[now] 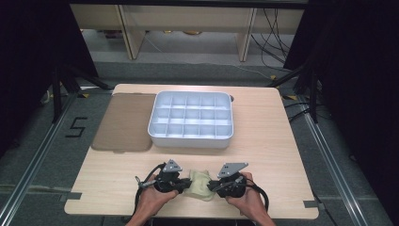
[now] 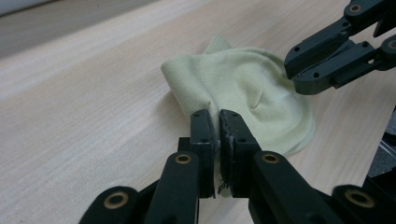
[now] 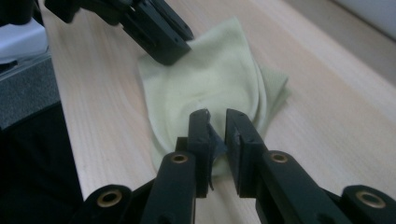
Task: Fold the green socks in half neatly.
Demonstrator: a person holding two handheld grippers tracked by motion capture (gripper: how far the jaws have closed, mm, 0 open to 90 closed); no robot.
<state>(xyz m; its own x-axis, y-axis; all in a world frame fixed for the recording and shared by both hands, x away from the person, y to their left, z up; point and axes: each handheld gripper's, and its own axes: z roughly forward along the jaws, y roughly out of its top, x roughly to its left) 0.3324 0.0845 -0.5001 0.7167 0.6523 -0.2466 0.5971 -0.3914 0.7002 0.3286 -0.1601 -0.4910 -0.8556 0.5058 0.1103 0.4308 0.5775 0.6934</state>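
The left gripper [image 2: 218, 122] has its jaws drawn nearly together on the near left edge of a pale yellow-green cloth [image 2: 243, 88], a thin fold of fabric pinched between them; how much cloth sits inside the jaws is hidden by the jaws themselves. The right gripper [image 3: 217, 122] has its jaws slightly farther apart, a narrow gap between them, closed over the cloth's [image 3: 210, 79] right edge, though whether the fabric is truly clamped or only lies in the gap is hard to make out. In the high view the left gripper [image 1: 183, 187] and right gripper [image 1: 212, 186] face each other with the crumpled cloth [image 1: 200, 182] lying between them on the near middle of the wooden table [image 1: 263, 141], and both fingertip regions are too small there to judge. The person's left hand [image 1: 153, 195] and right hand [image 1: 244, 195] come in from the near edge, the forearms cut off by the frame. Farther back, near the table's centre, stands a white compartment tray [image 1: 191, 120] divided into a grid of cells. Just left of it, touching or nearly touching its side, lies a flat brown lid-like panel [image 1: 124, 121]. Beyond the table, the floor, cables and furniture legs are dim.
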